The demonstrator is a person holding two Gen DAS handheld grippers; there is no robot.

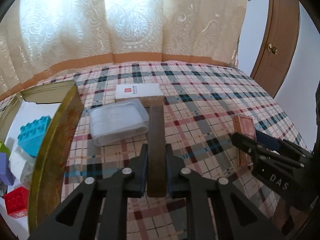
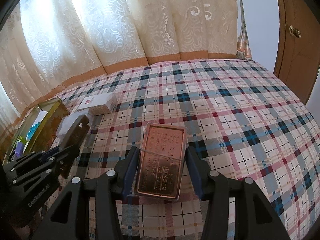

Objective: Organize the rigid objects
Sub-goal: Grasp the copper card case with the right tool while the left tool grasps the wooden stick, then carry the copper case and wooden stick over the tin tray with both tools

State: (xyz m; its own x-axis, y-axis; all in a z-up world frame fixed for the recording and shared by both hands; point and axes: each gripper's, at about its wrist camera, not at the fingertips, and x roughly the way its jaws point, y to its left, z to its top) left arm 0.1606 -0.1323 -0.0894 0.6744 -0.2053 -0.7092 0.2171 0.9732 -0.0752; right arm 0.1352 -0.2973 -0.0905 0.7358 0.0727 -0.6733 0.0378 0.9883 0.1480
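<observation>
A: Surface first. Plaid-covered bed (image 2: 230,104), cream curtain (image 1: 128,20) along its far edge, wooden door (image 2: 296,46) past the far right corner.

B: Largest item on it?

A: Gold tin box (image 1: 54,140), open, at the left edge. Toy blocks inside: a blue block (image 1: 33,134), a red block (image 1: 15,204), a purple one partly visible. Just right of the tin, a folded clear pouch (image 1: 118,122); behind that, toward the far edge, a white box (image 1: 139,93) with cork sides.

B: Left gripper (image 1: 157,152)?

A: Angled down toward the bed, pointing at the far edge. Jaws closed on a dark wooden slat (image 1: 157,140), pads pressing its two long sides. The slat runs lengthwise between the fingers, its far end near the white box. In the right wrist view it appears tilted off the cloth.

B: Right gripper (image 2: 160,156)?

A: Also pitched down, to the right of the left one, mid-bed near the front edge. Jaws partly apart, gripping a copper-coloured tin (image 2: 160,160) with embossed lettering and a thin band across it. Left pad against its side; contact at the right pad is harder to read.
</observation>
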